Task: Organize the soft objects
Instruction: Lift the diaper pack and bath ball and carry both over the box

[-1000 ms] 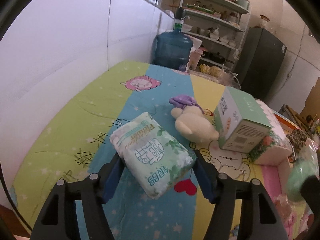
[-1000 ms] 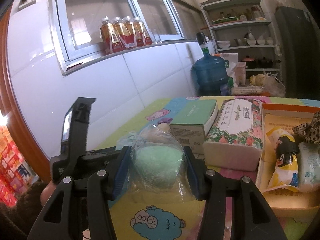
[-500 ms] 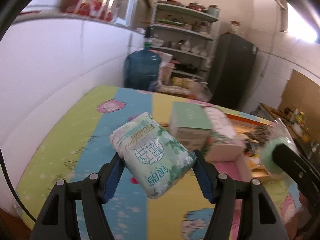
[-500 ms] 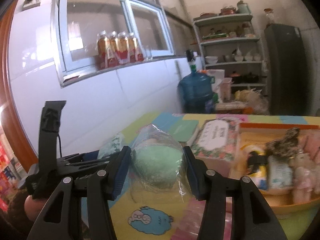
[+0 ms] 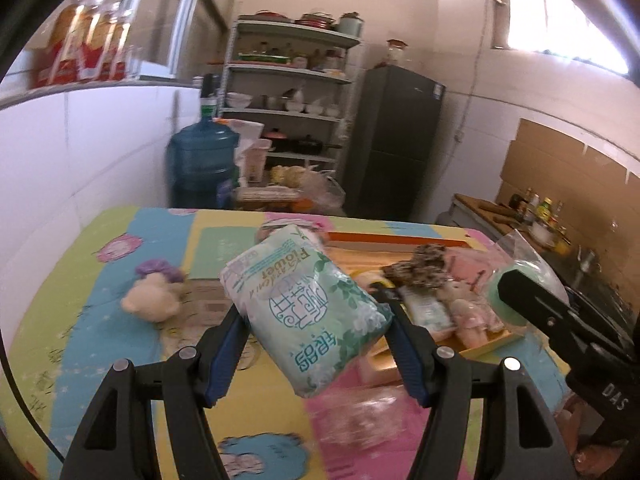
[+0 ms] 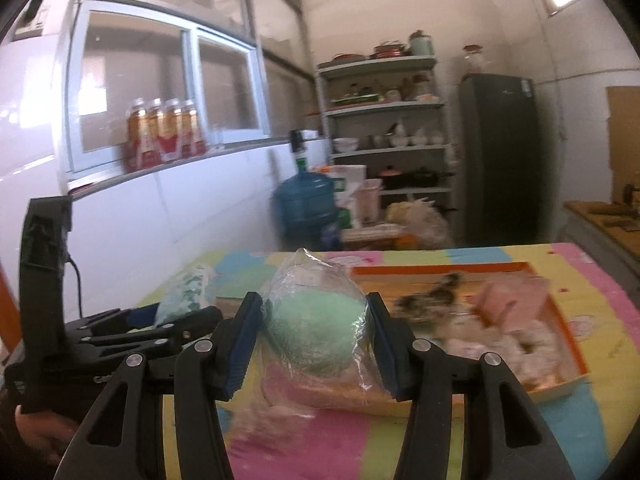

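Both claws have swung toward the orange cardboard tray [image 5: 400, 237] ahead — the left gripper [image 5: 316, 344] clamps a green-printed soft tissue pack [image 5: 306, 312], the right gripper [image 6: 316, 344] a plastic-bagged green sponge ball [image 6: 316, 332]; the slick bag could slip.

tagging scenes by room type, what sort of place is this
Most likely a home kitchen or utility room: an open shelf of bowls and pots, a dark fridge, and a blue water jug beside a cartoon-print table.

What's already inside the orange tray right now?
The orange tray holds a leopard-print piece, a pink pack, a pale plush toy and a small packet. The tissue pack in the left gripper hides the tray's near left part.
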Tool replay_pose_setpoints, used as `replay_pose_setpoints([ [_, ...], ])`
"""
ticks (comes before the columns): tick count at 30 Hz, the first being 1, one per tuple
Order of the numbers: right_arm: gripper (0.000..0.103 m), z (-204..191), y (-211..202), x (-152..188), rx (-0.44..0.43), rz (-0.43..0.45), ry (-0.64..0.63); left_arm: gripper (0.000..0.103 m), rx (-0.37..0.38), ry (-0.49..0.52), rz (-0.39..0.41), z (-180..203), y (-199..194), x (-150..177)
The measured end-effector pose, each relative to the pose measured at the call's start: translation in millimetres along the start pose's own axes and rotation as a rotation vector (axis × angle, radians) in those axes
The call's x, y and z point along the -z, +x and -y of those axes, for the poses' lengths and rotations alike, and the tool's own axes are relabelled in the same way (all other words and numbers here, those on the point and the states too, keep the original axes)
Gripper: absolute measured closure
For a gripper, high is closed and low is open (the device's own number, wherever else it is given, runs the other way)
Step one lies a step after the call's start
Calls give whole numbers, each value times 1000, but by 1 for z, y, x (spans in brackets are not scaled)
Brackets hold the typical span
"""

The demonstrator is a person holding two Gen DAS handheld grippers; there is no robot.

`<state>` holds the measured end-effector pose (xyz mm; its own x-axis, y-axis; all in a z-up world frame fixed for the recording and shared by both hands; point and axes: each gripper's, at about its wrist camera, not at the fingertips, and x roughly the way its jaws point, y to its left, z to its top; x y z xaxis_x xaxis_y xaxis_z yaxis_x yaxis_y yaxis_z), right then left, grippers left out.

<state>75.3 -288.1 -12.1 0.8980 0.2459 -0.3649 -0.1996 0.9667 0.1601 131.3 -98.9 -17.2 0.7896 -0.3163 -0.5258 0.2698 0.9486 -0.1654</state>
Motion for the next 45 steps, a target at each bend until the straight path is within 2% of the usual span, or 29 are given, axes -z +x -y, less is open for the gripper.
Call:
replay_pose_setpoints([
  [8, 49, 44, -14, 1, 110, 17, 26, 36, 59, 49, -2, 45, 19, -8],
  [19, 49, 102, -15, 3, 199, 16, 73, 36, 98, 77, -23, 89, 60, -16],
  [35, 49, 151, 27, 3, 209, -46, 98, 36, 108, 78, -58, 117, 122, -26],
  [45, 49, 160, 55, 6, 172, -95, 98, 36, 87, 77, -82, 121, 149, -28],
])
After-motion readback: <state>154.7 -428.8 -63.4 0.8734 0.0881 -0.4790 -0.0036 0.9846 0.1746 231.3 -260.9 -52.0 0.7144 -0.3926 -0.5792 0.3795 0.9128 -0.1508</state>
